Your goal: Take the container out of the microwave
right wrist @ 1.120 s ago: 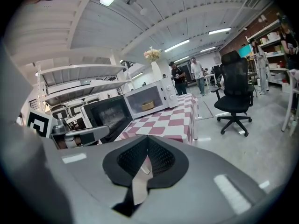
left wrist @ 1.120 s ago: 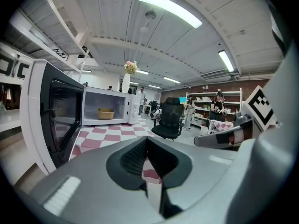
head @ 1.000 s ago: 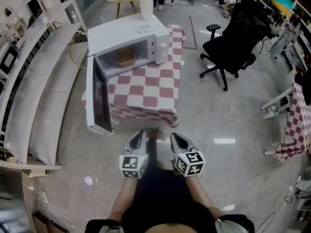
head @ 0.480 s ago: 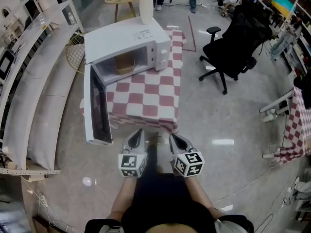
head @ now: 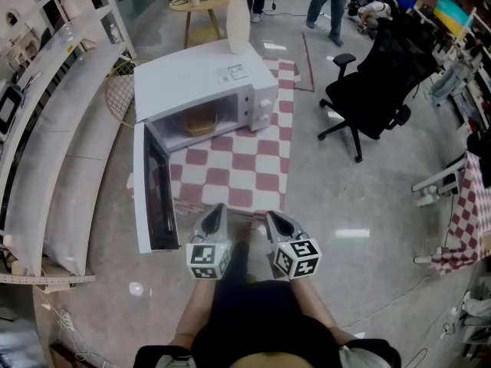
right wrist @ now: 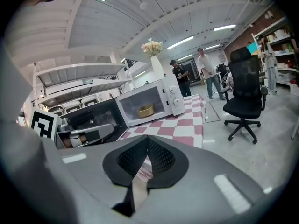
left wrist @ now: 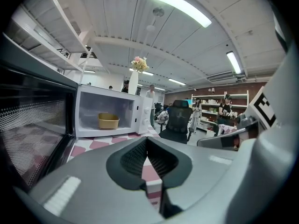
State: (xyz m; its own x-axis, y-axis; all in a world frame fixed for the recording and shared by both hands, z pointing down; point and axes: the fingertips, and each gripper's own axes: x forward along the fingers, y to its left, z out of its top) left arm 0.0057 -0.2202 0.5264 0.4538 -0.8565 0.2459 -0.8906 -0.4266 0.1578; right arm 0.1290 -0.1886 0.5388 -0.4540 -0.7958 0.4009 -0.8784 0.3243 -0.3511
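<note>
Left claw [head: 217,210] and right claw [head: 271,218] are pressed together, empty, near the counter [head: 247,169]. Container [head: 201,119] sits inside the microwave [head: 201,81]; its open door [head: 153,192] could snag the left claw reaching in.

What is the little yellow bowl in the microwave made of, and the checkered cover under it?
The small tan-yellow container looks like matte plastic, maybe bamboo fibre: even colour, no shine. The red-and-white checkered tablecloth looks like soft fabric: it hangs down limply at its edges.
</note>
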